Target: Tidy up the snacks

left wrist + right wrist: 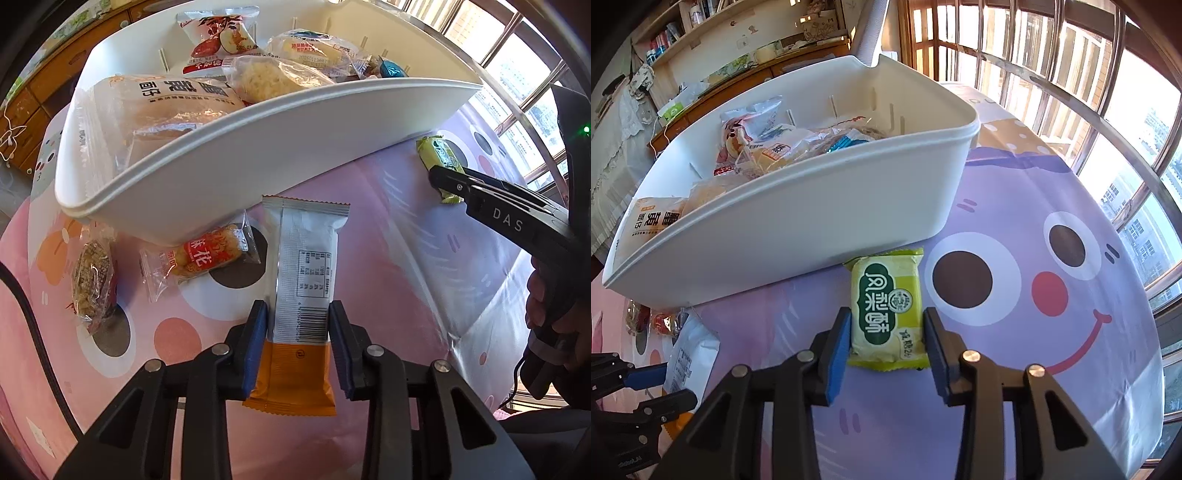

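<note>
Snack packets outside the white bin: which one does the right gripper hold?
The yellow-green packet, between the right gripper pads; the others are white-orange or clear.

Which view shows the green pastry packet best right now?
The right wrist view: the green pastry packet lies label-up and whole between the right gripper fingers. The left wrist view shows it small, partly hidden.

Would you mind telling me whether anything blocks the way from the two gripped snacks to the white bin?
Only the white bin's near wall stands between. The left gripper holds the orange and white packet, the right gripper the green pastry packet; both lie just below that wall and must be lifted over its rim.
</note>
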Available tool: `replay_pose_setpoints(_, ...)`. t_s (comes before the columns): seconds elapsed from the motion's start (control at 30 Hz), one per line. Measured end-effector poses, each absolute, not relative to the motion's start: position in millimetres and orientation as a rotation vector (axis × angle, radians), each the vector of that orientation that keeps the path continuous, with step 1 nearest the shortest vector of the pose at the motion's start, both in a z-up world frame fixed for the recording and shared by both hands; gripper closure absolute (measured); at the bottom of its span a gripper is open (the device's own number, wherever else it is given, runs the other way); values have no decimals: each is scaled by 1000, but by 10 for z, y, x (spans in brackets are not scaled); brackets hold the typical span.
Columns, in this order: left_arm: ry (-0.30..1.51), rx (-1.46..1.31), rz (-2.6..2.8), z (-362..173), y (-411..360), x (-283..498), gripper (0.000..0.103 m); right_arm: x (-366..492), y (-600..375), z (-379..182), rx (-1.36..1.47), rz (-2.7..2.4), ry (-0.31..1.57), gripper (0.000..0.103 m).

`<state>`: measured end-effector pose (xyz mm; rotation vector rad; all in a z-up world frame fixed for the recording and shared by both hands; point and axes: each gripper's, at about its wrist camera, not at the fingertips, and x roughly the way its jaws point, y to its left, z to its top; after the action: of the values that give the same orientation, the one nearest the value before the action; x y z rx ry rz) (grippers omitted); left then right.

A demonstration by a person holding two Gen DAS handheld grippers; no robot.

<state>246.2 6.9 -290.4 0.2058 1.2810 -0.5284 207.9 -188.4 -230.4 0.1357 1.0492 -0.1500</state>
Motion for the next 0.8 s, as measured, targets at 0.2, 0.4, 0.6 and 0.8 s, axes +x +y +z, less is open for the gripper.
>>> replay_pose_setpoints(0.2,1289,171,-501,-2845,74,2388,72,2039,-1913,-2290,134,-104,1091,66)
replay_pose_setpoints(0.4,1267,147,-487,-2753,77,2284,72,1988,-1978,-2235,113,-62,1113,66)
replay_pose_setpoints(0.6,1240,90,-443,-2611,78,2166,73,1940,-1959,-2132,100,26,1137,66)
replay_pose_setpoints(0.8,1217,44,-397,-2386,196,1992,73,1935,-1834,-1924,27,177,1132,90)
